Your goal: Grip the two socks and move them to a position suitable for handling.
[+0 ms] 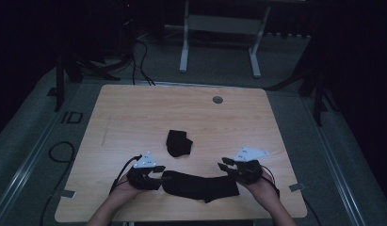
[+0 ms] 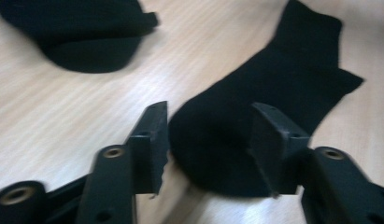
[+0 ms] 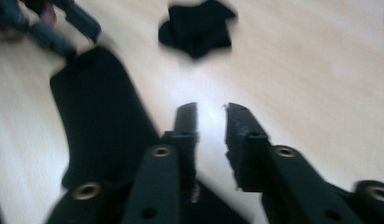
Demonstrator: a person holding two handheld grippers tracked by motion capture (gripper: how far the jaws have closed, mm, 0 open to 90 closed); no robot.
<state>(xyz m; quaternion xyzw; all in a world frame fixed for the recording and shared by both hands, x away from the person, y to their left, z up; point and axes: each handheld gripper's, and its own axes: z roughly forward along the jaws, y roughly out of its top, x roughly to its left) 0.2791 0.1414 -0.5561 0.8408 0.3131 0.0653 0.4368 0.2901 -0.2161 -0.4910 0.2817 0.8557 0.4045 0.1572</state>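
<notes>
Two black fabric socks lie on a light wood-grain tabletop [image 1: 134, 117]. One, the long flat black sock [image 1: 200, 186], stretches left to right near the front edge, between the two hand-held tools. The other, a small bunched-up black sock [image 1: 178, 143], sits just behind it, apart from it, near the middle of the tabletop.

Two black two-jaw grippers are in use, each held in one of a person's hands and each topped by a pale three-cornered plate. The left gripper [image 1: 156, 170] is at the left end of the long flat sock; in its own view [image 2: 208, 135] its jaws stand wide apart, straddling the rounded end of the sock without closing on it. The right gripper [image 1: 226, 165] is at the sock's right end; in its own view [image 3: 211, 135] its jaws stand a narrow gap apart with bare wood between them and the sock just beside them.

A small round grey disc [image 1: 217, 100] is set in the tabletop near its far edge. Beyond, the room is dim, with grey floor, black cables [image 1: 141, 61] and a white metal frame [image 1: 219, 35].
</notes>
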